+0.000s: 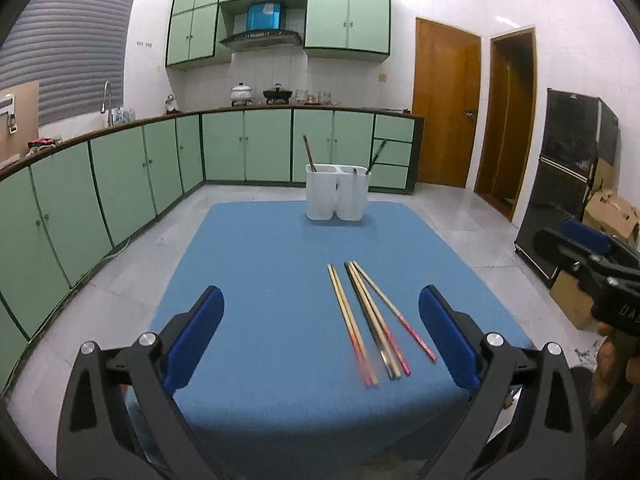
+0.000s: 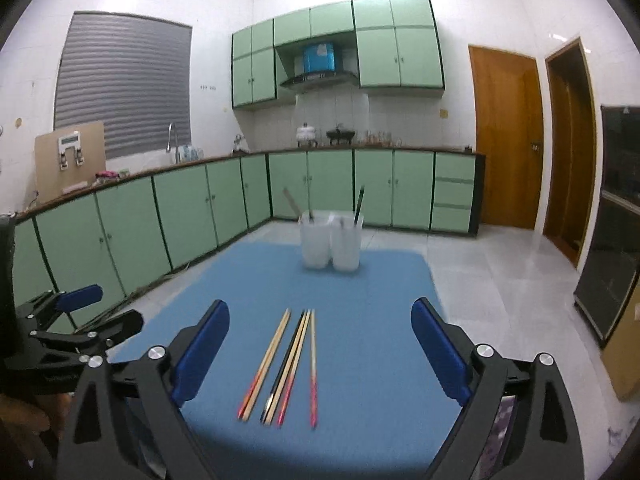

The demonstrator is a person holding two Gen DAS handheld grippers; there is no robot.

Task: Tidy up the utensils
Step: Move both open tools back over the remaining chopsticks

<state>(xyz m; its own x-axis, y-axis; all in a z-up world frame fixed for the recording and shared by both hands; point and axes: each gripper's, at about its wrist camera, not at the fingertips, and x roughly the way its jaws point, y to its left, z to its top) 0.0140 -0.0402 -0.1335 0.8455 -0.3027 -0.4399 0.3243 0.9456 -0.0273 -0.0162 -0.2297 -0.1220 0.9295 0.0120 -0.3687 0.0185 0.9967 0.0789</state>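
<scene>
Several chopsticks lie loose and roughly parallel on the blue mat, near its front edge. At the mat's far end stands a white two-compartment holder with a dark stick leaning in each compartment. My left gripper hangs open above the front of the mat, the chopsticks lying below and between its blue pads, nearer the right one. In the right wrist view the chopsticks lie under my open right gripper, untouched, with the holder beyond. Neither gripper holds anything.
Green base cabinets run along the left and back walls under a counter with pots and a sink tap. Two wooden doors stand at the back right. A black cabinet and cardboard boxes stand on the floor to the right.
</scene>
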